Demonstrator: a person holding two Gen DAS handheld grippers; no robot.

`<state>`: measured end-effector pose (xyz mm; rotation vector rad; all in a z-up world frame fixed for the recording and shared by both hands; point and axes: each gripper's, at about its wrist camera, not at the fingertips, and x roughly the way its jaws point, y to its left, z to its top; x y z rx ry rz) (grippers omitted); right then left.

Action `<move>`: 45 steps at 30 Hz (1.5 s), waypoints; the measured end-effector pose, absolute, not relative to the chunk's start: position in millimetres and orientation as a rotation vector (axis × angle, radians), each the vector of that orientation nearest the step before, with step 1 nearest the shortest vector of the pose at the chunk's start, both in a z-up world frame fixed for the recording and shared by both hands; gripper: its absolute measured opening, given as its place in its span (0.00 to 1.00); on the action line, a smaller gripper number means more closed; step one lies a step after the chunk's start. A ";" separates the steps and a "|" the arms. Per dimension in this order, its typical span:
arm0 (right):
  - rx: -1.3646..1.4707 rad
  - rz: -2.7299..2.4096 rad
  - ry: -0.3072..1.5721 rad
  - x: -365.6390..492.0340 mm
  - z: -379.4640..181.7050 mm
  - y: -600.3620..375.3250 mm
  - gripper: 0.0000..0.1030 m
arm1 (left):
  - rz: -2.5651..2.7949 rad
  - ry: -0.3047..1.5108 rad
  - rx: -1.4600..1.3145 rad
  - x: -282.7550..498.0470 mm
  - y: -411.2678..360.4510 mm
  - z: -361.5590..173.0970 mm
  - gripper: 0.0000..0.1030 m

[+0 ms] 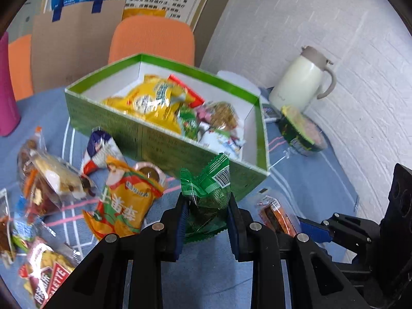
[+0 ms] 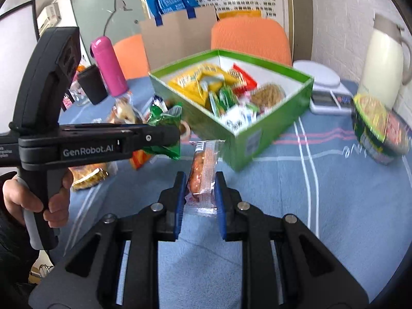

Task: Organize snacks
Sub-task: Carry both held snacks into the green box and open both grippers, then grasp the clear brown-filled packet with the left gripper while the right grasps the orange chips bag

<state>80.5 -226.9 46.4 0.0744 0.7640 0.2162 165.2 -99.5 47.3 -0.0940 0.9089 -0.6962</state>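
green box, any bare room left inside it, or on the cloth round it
Inside the green box, only the white floor at its far wall is bare. On the blue cloth, free between box and noodle bowl. Crowded left, around the orange packet.

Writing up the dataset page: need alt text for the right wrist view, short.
The right gripper holds a clear-wrapped orange snack above a blue tablecloth, facing an open green box of snacks. At left, the left gripper grips a green packet.
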 end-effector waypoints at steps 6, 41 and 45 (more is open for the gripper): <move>0.064 0.170 0.677 97.4 78.9 -235.4 0.23 | -0.713 0.858 -0.142 179.0 -98.9 84.0 0.27; 0.032 0.116 0.646 151.3 45.3 -256.2 0.94 | -0.534 0.886 -0.145 236.0 -117.6 72.3 0.92; 0.057 0.120 0.656 146.0 52.4 -256.1 0.94 | -0.528 0.896 -0.146 228.9 -108.3 73.5 0.92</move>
